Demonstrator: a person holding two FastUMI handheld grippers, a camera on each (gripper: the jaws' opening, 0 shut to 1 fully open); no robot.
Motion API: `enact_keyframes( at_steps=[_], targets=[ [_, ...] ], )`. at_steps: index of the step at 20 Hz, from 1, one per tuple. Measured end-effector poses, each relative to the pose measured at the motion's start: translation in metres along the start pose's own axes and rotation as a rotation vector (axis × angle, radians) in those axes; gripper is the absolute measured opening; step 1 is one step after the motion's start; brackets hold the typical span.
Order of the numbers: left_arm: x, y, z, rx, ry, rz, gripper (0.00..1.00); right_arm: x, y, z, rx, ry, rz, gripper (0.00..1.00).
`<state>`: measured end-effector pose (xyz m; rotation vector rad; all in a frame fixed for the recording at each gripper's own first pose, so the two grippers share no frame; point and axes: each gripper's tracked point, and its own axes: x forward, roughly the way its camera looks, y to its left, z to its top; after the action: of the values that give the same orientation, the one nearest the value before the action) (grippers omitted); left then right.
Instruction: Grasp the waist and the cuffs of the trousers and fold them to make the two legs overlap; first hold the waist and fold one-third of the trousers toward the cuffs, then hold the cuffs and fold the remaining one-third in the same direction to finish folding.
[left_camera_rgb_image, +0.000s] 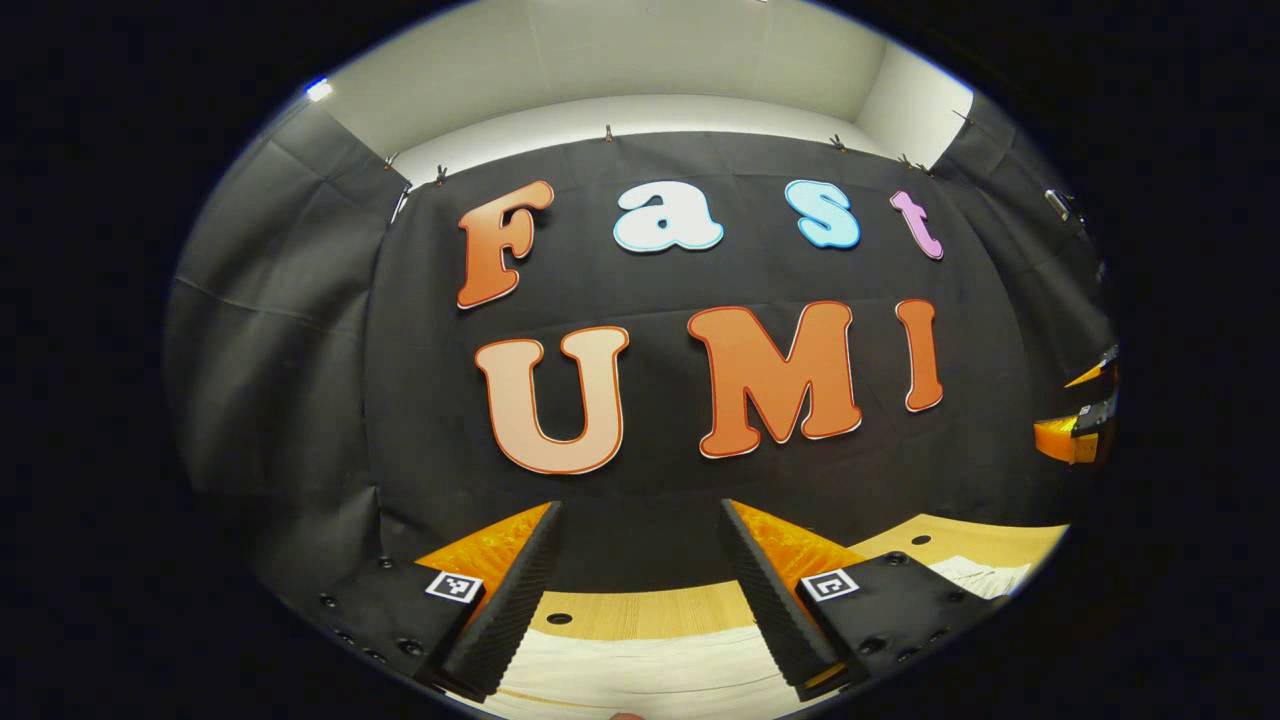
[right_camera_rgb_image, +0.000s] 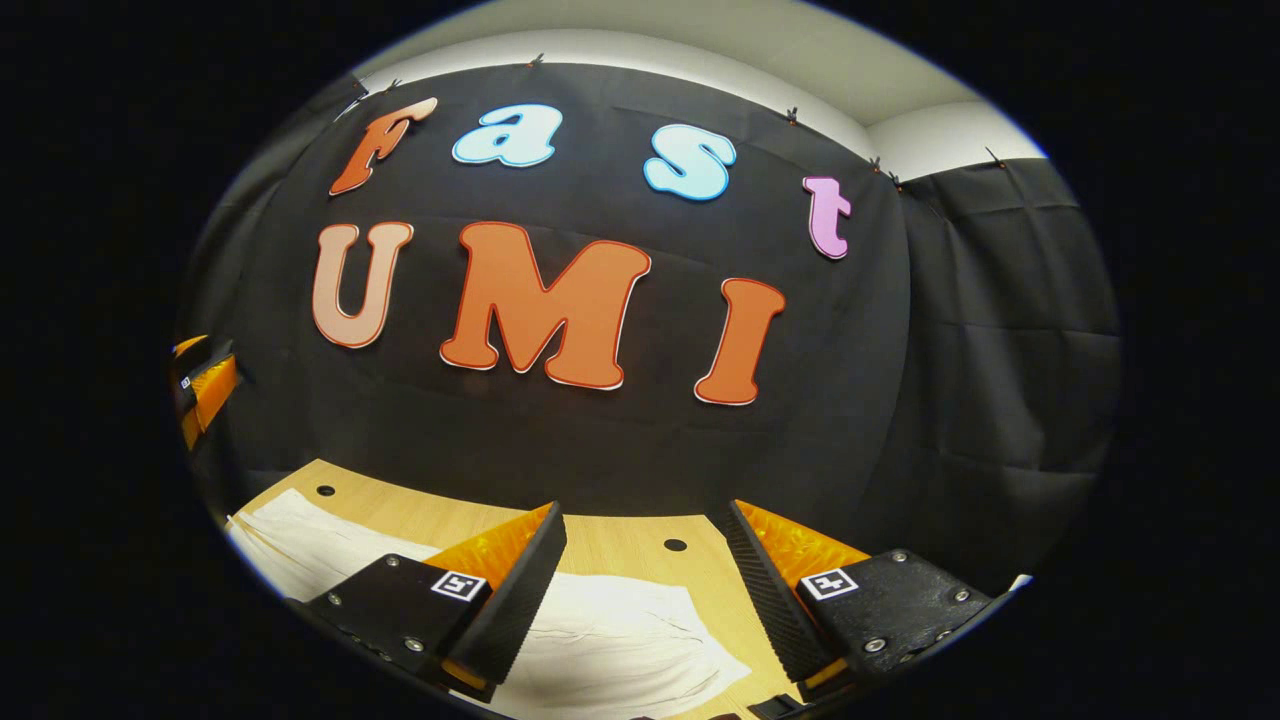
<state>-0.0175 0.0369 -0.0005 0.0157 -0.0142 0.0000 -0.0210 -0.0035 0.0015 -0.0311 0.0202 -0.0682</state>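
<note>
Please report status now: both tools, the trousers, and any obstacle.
Left tool open, holding nothing. Right tool open, holding nothing. White trousers lying on the wooden table, ungrasped. No obstacle visible.

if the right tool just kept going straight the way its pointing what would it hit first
Probably the booth's black cloth wall. The right tool is open and aims above the trousers on the table, though depth is unclear.
</note>
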Motion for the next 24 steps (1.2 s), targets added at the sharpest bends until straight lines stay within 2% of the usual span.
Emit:
enact_keyframes(
  at_steps=[5, 7, 12, 14, 19, 24],
  targets=[
    [-0.004, 0.019, -0.006, -0.004, -0.005, -0.006, 1.00, -0.010, -0.003, -0.006, -0.027, 0.018, -0.053, 0.98],
    [-0.001, 0.023, -0.013, 0.007, 0.003, -0.005, 0.99, -0.012, -0.002, -0.013, -0.025, 0.036, -0.047, 0.98],
    [-0.006, 0.041, -0.047, 0.064, 0.064, 0.072, 1.00, 0.000, -0.021, -0.035, 0.020, 0.088, -0.042, 0.98],
    [-0.006, 0.039, -0.060, 0.041, 0.113, 0.094, 0.99, 0.012, -0.029, -0.048, 0.027, 0.124, -0.032, 0.98],
    [-0.012, 0.053, -0.101, -0.075, 0.266, 0.163, 1.00, 0.035, -0.030, -0.103, 0.140, 0.300, 0.050, 0.98],
    [-0.040, 0.082, -0.155, -0.185, 0.439, 0.264, 1.00, 0.045, -0.029, -0.168, 0.340, 0.554, 0.134, 0.99]
  ],
)
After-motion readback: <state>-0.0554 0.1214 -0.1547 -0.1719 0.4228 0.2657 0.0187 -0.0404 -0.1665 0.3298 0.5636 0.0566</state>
